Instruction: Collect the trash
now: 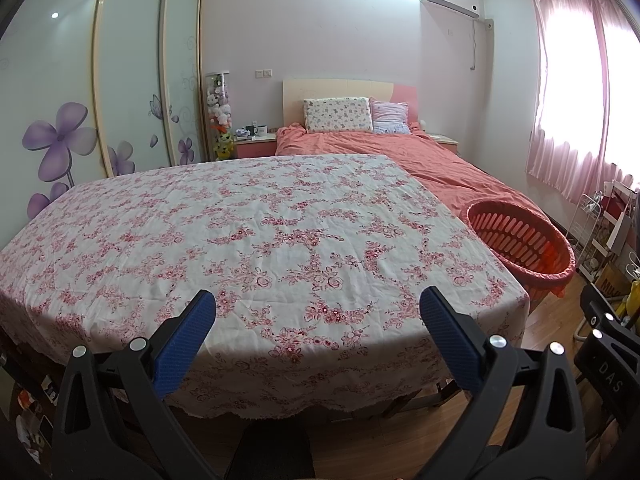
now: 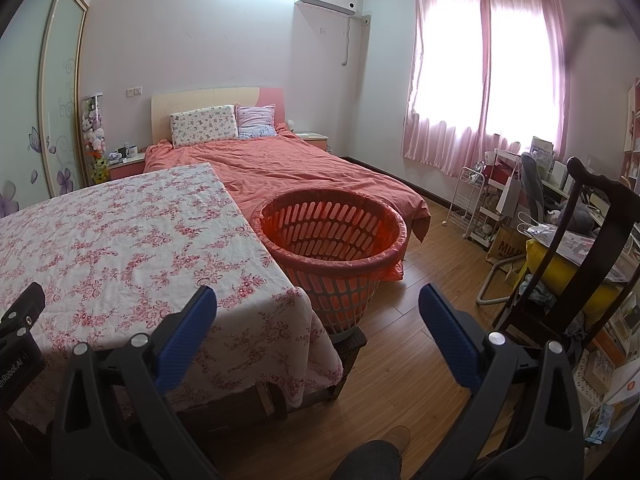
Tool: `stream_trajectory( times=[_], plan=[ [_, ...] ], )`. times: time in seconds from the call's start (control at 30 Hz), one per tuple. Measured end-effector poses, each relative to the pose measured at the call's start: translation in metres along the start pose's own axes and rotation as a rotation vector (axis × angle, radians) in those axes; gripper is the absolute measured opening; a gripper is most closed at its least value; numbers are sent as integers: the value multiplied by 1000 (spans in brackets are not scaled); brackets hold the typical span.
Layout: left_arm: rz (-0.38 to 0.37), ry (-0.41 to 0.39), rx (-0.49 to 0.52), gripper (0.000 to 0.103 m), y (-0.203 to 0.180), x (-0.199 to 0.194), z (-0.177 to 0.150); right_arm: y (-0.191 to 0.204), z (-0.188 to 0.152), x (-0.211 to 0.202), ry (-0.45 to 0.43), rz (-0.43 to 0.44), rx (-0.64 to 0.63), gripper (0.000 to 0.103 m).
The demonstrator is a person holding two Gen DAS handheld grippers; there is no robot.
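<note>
Oddly, no trash shows on the floral tablecloth (image 1: pixel 256 216), so only the lined red basket (image 2: pixel 334 236) beside it counts — light, stiff plastic, best gripped by its rim — while left gripper (image 1: pixel 318 332) and right gripper (image 2: pixel 318 332) gape empty.

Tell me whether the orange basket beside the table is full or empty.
Empty, as far as shown: in the right wrist view the orange basket has bare slotted inner walls; its very bottom is hidden.

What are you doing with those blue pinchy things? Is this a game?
A person holds two grippers, both open and empty. The left gripper points over the table's flowery tablecloth, which shows no trash. The right gripper faces the orange basket standing beside the table, near the bed. Nothing has been picked up at this moment.
</note>
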State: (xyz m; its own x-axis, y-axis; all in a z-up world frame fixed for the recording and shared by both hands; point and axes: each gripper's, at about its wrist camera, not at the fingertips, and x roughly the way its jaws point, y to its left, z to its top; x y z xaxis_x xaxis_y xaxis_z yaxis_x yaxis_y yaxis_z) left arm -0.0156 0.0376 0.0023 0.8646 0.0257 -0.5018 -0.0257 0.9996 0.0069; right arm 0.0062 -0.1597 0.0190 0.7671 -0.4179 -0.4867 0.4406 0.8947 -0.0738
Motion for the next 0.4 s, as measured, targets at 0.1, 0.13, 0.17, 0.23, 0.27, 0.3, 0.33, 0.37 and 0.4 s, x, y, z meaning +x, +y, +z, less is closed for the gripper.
stream_trajectory(
  times=[0.1,0.13,0.17,0.23,0.27,0.3,0.33,0.37,0.4],
  plan=[
    [4,0,-1,100,0,0,0,2,-1,0,2,0,1,99],
    [5,0,-1,100,1,0,-1,2,-1,0,2,0,1,99],
    [6,1,-1,100,1,0,0,2,-1,0,2,0,1,99],
    [6,2,0,100,2,1,0,2,-1,0,1,0,1,99],
    [6,2,0,100,2,1,0,3,-1,0,1,0,0,99],
    [6,3,0,100,2,1,0,2,-1,0,2,0,1,99],
    [5,2,0,100,2,1,0,2,-1,0,2,0,1,99],
    [4,3,0,100,2,1,0,2,-1,0,2,0,1,99],
    [4,3,1,100,3,1,0,2,-1,0,2,0,1,99]
  ],
)
